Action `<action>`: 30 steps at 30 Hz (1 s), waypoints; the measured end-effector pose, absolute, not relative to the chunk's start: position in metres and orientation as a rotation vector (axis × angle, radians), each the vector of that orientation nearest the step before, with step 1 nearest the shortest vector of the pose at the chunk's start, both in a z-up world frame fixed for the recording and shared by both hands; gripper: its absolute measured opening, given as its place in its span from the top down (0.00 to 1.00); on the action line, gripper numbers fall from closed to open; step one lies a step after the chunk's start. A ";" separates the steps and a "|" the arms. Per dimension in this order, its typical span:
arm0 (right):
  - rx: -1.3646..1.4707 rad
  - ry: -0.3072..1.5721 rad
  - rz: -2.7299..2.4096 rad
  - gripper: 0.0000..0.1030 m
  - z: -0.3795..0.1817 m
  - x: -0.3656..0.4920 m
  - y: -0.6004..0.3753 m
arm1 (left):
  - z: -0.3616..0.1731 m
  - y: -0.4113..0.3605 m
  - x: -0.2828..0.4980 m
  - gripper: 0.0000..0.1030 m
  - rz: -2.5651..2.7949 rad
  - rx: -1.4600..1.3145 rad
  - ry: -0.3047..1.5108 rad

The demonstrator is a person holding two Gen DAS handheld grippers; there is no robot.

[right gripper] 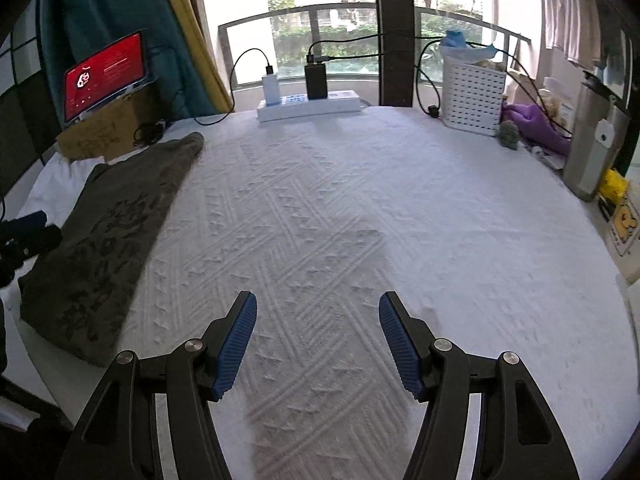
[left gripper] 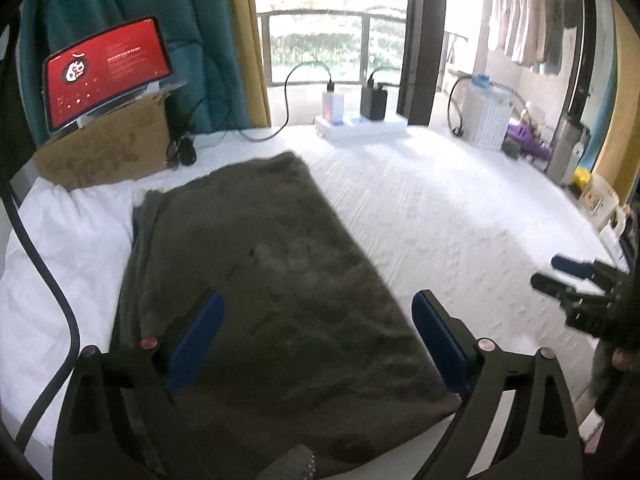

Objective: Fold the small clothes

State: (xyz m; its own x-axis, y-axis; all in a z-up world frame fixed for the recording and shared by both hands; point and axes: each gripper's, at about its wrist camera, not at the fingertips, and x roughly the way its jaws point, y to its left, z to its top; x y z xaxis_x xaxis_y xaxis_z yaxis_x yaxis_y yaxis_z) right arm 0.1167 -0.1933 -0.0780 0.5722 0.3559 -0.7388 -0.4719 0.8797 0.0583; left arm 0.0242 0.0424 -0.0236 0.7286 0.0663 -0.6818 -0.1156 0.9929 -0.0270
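**Folded olive garment on the white bed, both grippers empty**

Left wrist view: the left gripper (left gripper: 318, 320) has its jaws spread wide with nothing in them. Between and beyond them lies the folded olive-green printed garment (left gripper: 272, 272), flat on the white textured bedspread (left gripper: 460, 216); a white cloth (left gripper: 76, 240) sits partly under its left edge. Beyond the left jaw a tablet with a red screen (left gripper: 108, 70) leans on a brown cardboard box (left gripper: 108, 148). Straight ahead is a white power strip (left gripper: 360, 126) before the window.

Right wrist view: the right gripper (right gripper: 318, 338) has its jaws partly apart, holding nothing, over bare bedspread. The garment lies well left of the left jaw. Far beyond the right jaw stands a white perforated plastic basket (right gripper: 474, 98).
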 end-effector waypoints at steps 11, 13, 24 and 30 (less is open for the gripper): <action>-0.172 0.762 0.459 0.36 -0.043 0.098 -0.194 | 0.006 0.030 0.004 0.08 0.050 -0.042 0.657; -0.177 0.740 0.461 0.36 -0.033 0.092 -0.193 | 0.013 0.029 0.000 0.08 0.030 -0.045 0.644; -0.191 0.636 0.464 0.36 0.014 0.062 -0.194 | 0.051 0.029 -0.034 0.08 0.037 -0.054 0.533; -0.196 0.576 0.472 0.36 0.039 0.042 -0.193 | 0.066 0.025 -0.051 0.08 0.053 -0.028 0.462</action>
State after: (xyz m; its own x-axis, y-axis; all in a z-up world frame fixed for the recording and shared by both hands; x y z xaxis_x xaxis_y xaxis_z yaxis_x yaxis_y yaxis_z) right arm 0.0418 -0.1931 0.0387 0.7365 0.3727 -0.5645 -0.4801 0.8759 -0.0481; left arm -0.0512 0.0255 0.0665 0.8939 0.0446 -0.4460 -0.0573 0.9982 -0.0151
